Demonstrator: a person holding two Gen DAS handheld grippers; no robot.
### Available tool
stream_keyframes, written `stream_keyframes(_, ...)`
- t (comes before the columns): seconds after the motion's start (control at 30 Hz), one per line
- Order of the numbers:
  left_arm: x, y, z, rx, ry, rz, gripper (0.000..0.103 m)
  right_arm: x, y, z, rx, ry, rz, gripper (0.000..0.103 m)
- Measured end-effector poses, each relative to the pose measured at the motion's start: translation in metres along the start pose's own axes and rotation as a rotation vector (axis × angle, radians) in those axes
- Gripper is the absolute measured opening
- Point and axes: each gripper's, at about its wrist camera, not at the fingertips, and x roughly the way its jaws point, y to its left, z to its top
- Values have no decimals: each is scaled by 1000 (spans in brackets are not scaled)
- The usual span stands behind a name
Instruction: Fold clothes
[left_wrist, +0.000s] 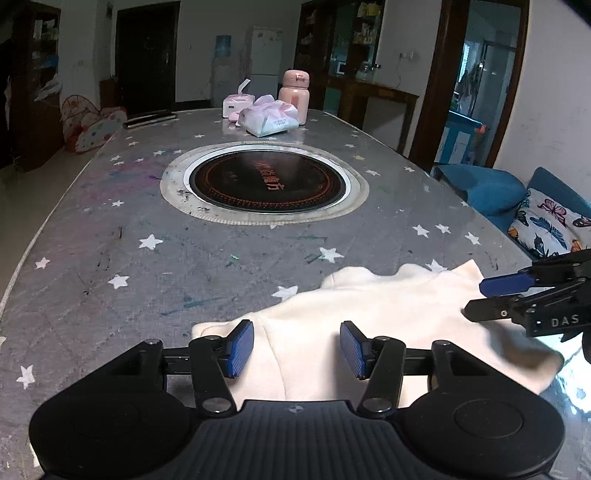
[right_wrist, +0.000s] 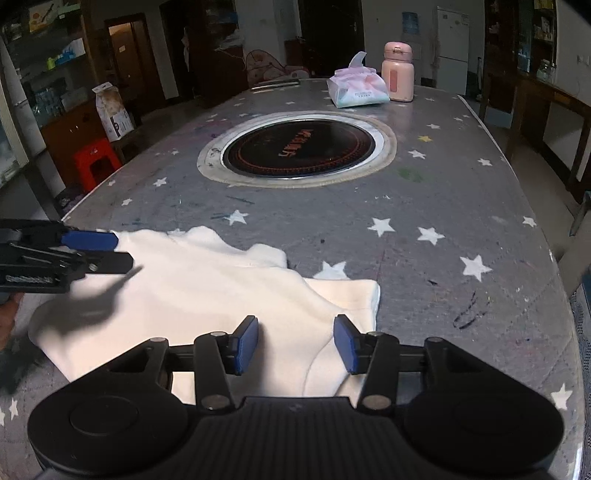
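Note:
A cream-white garment (left_wrist: 369, 317) (right_wrist: 203, 288) lies partly folded on the near end of the grey star-patterned table (left_wrist: 110, 229) (right_wrist: 443, 192). My left gripper (left_wrist: 297, 347) hovers just over its left part, jaws spread, with only cloth lying flat beneath and nothing pinched. Seen from the right wrist, the left gripper (right_wrist: 118, 252) reaches in from the left edge over the cloth's far corner. My right gripper (right_wrist: 295, 343) stands open above the garment's right side, near a folded flap. From the left wrist view, the right gripper (left_wrist: 487, 297) enters at the right edge.
A round black cooktop (left_wrist: 267, 181) (right_wrist: 299, 151) is set into the table's middle. At the far end stand a tissue pack (left_wrist: 267, 120), a wipes tub (left_wrist: 238, 103) and a pink bottle (left_wrist: 294, 94). A blue sofa (left_wrist: 491, 188) flanks one side, a red stool (right_wrist: 96, 158) the other.

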Motion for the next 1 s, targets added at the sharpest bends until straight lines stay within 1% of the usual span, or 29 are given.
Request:
stream_keyframes(0.13,0,-10,8,22,-29,-25,55,-6,8,9,-23,-31,20,46)
stream_keyframes(0.27,18,-16,11,31,7,-17,55,7,13,17,-35,-17,36,45)
stream_keyframes(0.33,27,-14,9,26,26,-5,55,18,14,18,-40,7,35,45)
stream_keyframes(0.4,24,-13,9,25,20,-11,55,22,14,17,-39,6,34,45)
stream_keyframes(0.53,12,-13,7,32,-1,-19,55,7,20,15,-67,-15,29,45)
stream_keyframes(0.63,-6,-15,-1,38,-20,-33,56,-11,30,7,-107,-31,36,45)
stream_keyframes(0.73,-25,-19,-13,56,-36,-45,60,-26,44,-6,-135,-41,53,47)
stream_keyframes(0.83,-41,-26,-27,73,-43,-53,60,-38,62,-21,-178,-54,48,55)
stream_keyframes(0.87,-46,-28,-32,81,-46,-53,60,-39,68,-26,-195,-60,40,55)
stream_keyframes(0.93,-52,-35,-43,115,-56,-28,60,-39,77,-37,-223,-61,29,55)
stream_keyframes(1.0,-51,-39,-54,129,-42,-13,60,-37,86,-47,-246,-59,20,55)
